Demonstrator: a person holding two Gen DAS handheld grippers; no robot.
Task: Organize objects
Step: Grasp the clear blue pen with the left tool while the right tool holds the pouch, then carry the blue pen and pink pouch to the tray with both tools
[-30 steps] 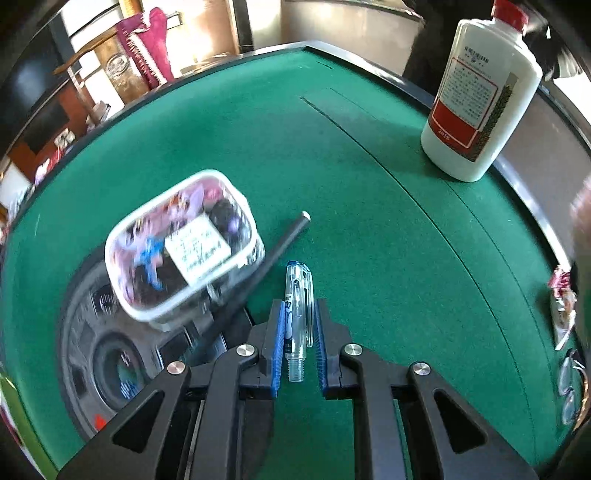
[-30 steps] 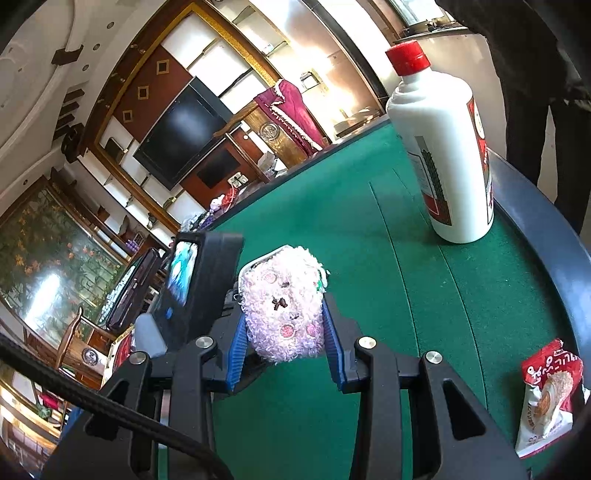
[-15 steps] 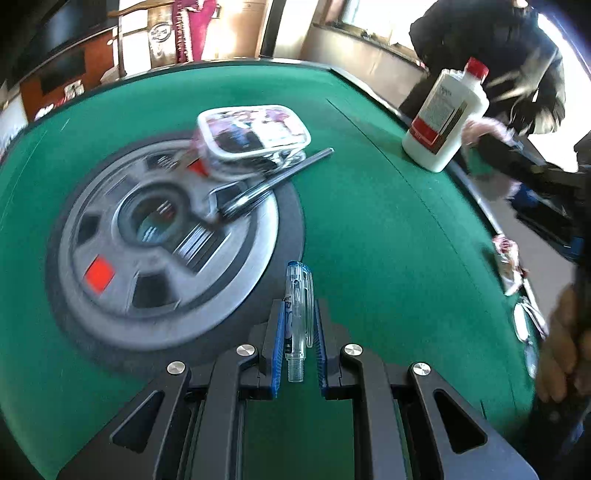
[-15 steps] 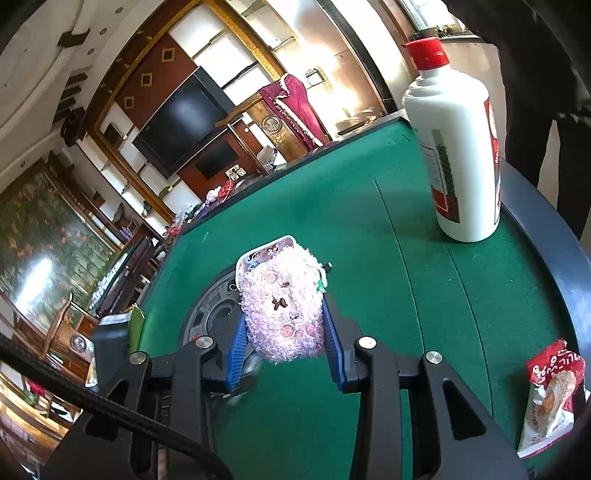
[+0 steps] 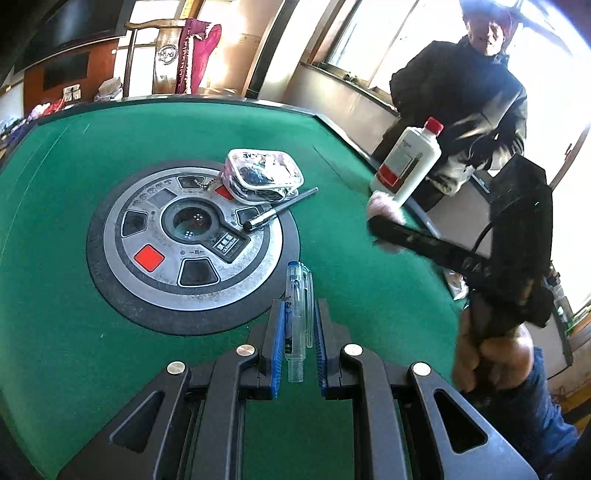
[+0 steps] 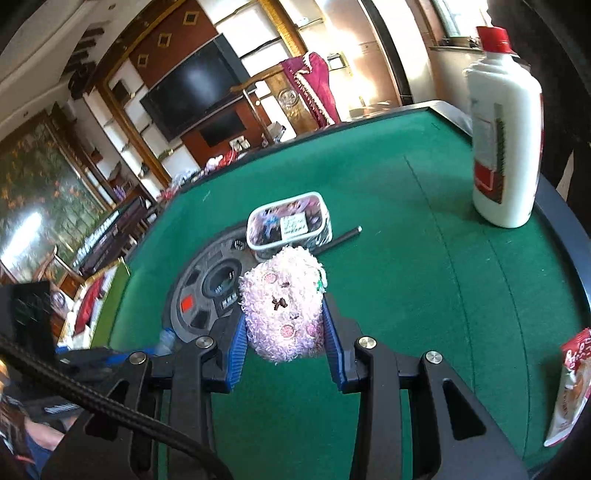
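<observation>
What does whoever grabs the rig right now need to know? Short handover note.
Left claw: shut on the clear pen, above the green table.
Right claw: shut on the pink plush toy, also held up.
On the centre disc: clear pouch, black pen against it. White bottle at the edge, snack packet nearby.
Done: both items picked up.
Left: place both.

Green felt surface (image 5: 74,192) with round grey control panel (image 5: 192,236) at centre, red square button (image 5: 149,258) on it. Beyond far edge: wooden chair (image 5: 162,55) draped with maroon cloth (image 6: 314,85). Black television (image 6: 192,85) on wood-panelled wall. Bystander in dark jacket (image 5: 465,96) stands past surface corner, before bright windows (image 5: 369,33).
</observation>
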